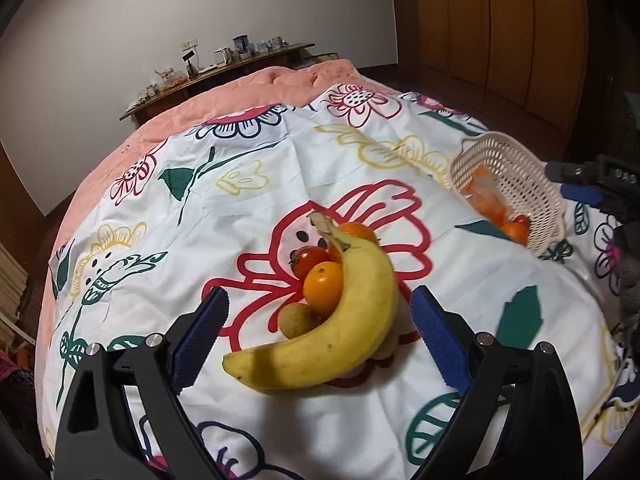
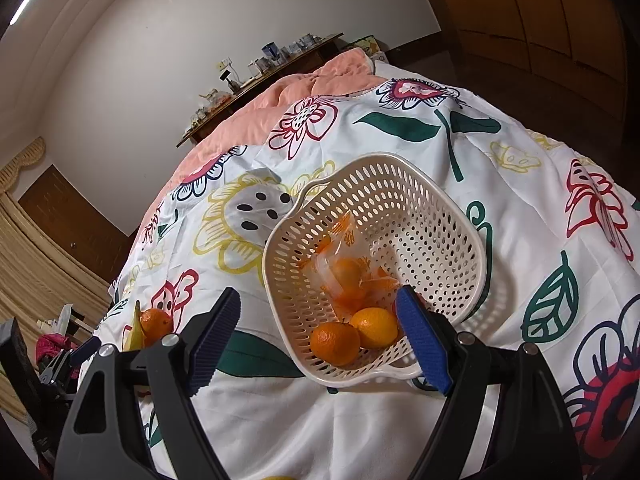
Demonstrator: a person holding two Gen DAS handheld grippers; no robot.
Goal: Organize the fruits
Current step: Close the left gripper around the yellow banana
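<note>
The bed (image 1: 280, 168) under its flowered cover is my work surface, soft enough that the basket (image 2: 420, 208) tips toward me, which I judge keeps its mouth easy to reach. It already holds a bag of oranges (image 2: 348, 276) and two loose oranges (image 2: 335, 343). My right hand-held gripper (image 2: 320, 338) hangs wide and empty at its rim. My left hand-held gripper (image 1: 320, 336), also wide and empty, brackets the banana (image 1: 332, 340), which curls around an orange (image 1: 323, 286), a tomato (image 1: 310, 260) and a kiwi (image 1: 298, 320) piled loose, well apart from the basket.
</note>
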